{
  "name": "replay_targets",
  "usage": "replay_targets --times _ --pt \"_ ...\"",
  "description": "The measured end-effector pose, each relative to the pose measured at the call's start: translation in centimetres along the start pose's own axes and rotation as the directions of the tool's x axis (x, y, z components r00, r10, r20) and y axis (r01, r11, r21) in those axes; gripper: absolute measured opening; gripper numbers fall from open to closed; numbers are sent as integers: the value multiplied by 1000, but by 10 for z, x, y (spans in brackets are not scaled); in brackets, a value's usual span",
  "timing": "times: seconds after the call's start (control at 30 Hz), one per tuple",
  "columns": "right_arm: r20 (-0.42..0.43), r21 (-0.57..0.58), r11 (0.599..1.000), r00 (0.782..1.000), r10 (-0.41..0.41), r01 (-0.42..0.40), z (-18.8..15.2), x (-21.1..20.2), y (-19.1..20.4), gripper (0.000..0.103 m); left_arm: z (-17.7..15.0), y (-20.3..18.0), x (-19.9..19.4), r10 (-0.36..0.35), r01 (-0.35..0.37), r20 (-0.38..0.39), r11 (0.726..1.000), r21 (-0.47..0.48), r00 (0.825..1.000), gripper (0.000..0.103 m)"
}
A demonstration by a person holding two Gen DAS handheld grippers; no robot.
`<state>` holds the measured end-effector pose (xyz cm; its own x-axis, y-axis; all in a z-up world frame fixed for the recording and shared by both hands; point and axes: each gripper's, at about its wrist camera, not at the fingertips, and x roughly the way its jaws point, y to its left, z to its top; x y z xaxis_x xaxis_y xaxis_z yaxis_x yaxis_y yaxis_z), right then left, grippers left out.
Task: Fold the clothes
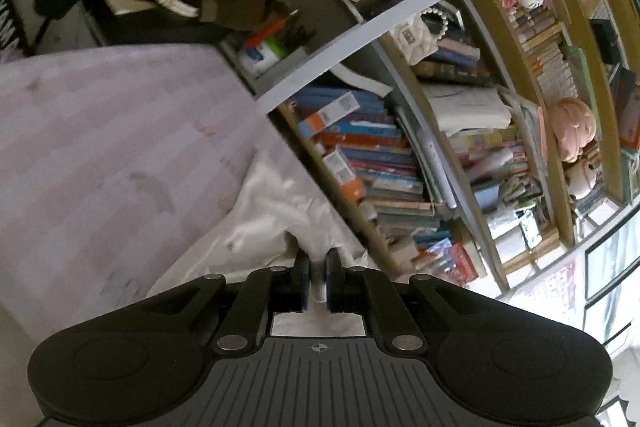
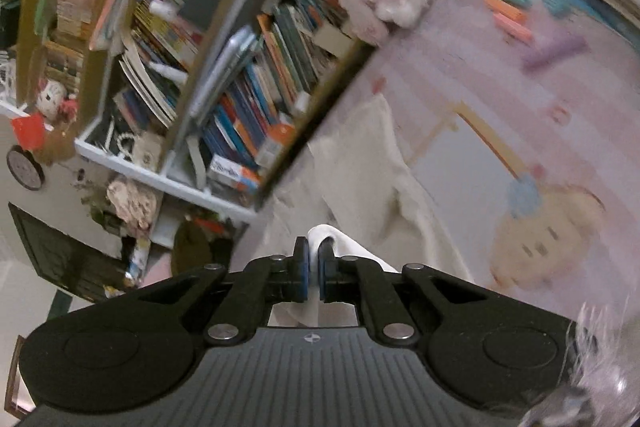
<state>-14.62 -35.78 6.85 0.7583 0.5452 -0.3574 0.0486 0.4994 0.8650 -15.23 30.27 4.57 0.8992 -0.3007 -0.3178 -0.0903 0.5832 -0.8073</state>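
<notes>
White cloth (image 1: 276,211) is pinched in the left gripper (image 1: 318,259), and a fold of the same cloth (image 2: 352,259) in the right gripper (image 2: 314,251); the rest trails on the pink sheet (image 1: 100,131). Both held edges are best kept level and taut. The bookshelf (image 1: 420,147) stands close alongside.

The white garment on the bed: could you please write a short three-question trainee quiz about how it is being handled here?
1. True or false: the left gripper is closed on the white garment.
2. What does the right gripper pinch? A) a book B) white fabric C) a plush toy
3. Fill in: the garment lies on a pink striped ____, beside the bookshelf.

Key: 1 true; 2 B; 3 bedsheet.
</notes>
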Motion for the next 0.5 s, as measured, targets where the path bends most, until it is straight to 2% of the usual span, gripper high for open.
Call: replay_targets --times 0.2,0.5 --pt "48 8 1000 999 -5 5 36 47 18 4 30 1 53 -4 4 9 999 -48 1000 6" --pt "98 92 995 994 -41 32 87 127 14 4 66 10 147 10 -14 -39 996 -89 999 6"
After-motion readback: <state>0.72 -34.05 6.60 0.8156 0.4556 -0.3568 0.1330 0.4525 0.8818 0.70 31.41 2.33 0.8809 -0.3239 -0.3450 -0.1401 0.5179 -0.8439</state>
